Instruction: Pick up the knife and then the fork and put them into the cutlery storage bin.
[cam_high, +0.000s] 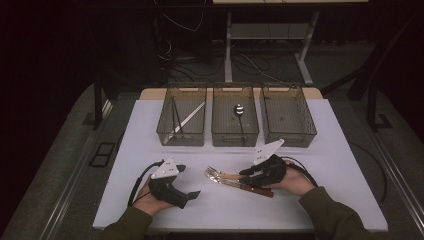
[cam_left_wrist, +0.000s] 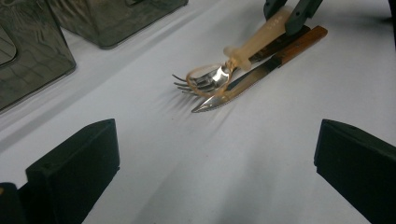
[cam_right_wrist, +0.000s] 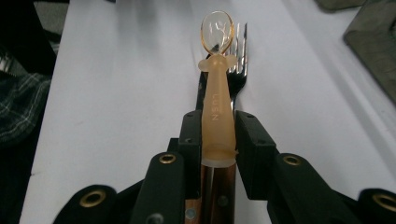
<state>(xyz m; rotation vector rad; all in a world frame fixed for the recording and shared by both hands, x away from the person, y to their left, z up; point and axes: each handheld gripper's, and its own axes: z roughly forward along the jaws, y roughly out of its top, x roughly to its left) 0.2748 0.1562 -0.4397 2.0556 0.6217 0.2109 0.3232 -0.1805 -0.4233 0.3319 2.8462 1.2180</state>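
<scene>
Raised letters reading LUSN run along the handle of the translucent amber silicone spoon (cam_right_wrist: 217, 100), which the right gripper (cam_right_wrist: 217, 135) clamps between its black pads above a fork (cam_right_wrist: 238, 51) and a wooden-handled knife (cam_left_wrist: 261, 74) on the matte white table (cam_high: 320, 150). The left gripper (cam_left_wrist: 215, 163) rests nearby, jaws wide apart. Three smoky, clear plastic bins (cam_high: 235, 135) line the far edge; the room beyond is dark.
</scene>
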